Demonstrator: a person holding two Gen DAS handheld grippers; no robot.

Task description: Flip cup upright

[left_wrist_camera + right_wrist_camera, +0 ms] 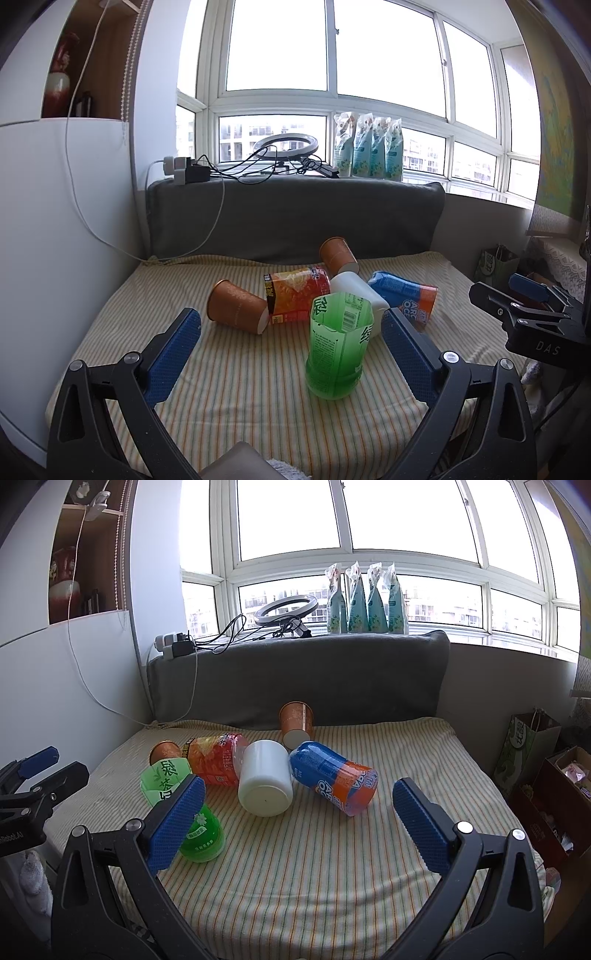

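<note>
I am holding my left gripper (291, 328) spread wide around the green cup (338, 345), which is standing near the striped cloth's (240, 387) front edge, touching neither pad. My right gripper (299, 808) is hanging open, empty. 5 cups are lying tipped behind; the white cup (265, 777) looks light, stiff, slippery, so I'd be gripping mid-wall.

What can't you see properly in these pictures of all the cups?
- Green cup: in the right wrist view, the right claw's finger covers its middle.
- Front orange cup: in that view, mostly hidden behind the green cup.
- White cup: in the left wrist view, partly behind the green cup.
- Small label print: too tiny to read.
</note>
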